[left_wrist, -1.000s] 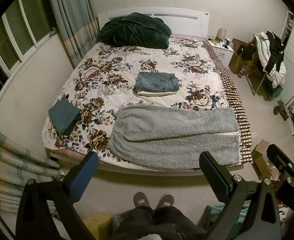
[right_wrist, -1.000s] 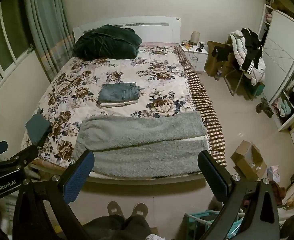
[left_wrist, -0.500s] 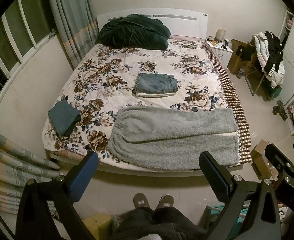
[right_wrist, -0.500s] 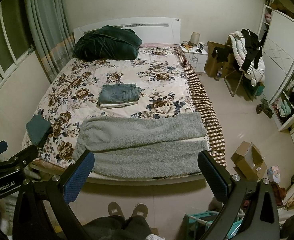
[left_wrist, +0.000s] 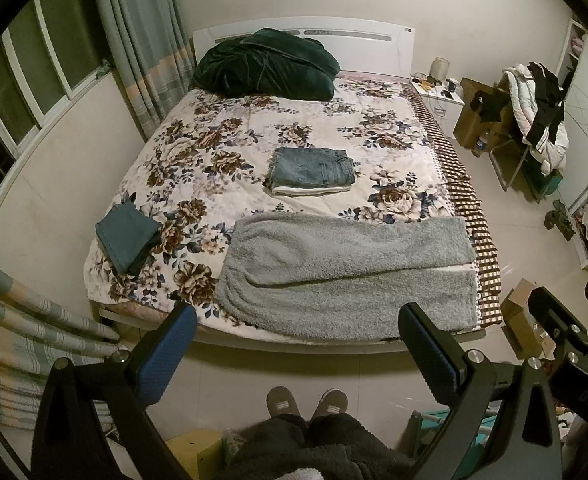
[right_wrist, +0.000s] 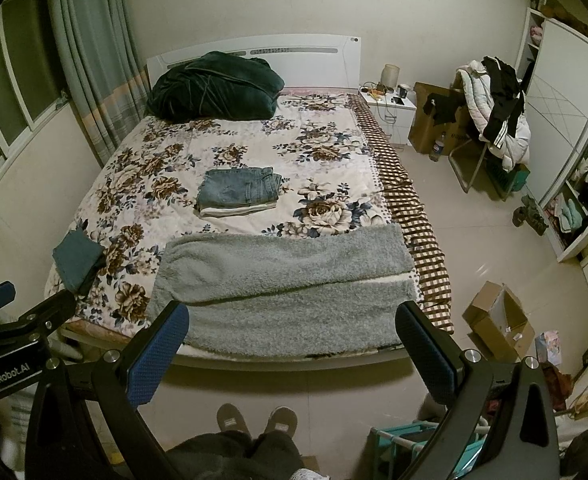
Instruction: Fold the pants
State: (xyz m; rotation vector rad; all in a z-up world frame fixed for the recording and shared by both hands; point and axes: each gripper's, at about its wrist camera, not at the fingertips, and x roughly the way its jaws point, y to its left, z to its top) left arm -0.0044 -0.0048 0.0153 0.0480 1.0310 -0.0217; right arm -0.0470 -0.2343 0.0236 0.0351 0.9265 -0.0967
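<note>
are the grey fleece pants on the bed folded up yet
Only partly: the grey fleece pants lie full-length across the bed's foot, one leg overlapping the other.

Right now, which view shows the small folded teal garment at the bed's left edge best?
Left wrist view: the small folded teal garment sits larger, fully visible. In the right wrist view it is smaller, nearer the frame edge.

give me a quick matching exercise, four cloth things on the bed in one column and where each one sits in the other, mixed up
Things:
1. fluffy grey fleece pants
2. folded blue denim jeans
3. small folded teal cloth
4. dark green velvet blanket bundle

Places:
A. against the white headboard
B. middle of the floral quilt
C. spread across the foot edge
D. foot corner on the window side

Pairs: 1-C, 2-B, 3-D, 4-A
</note>
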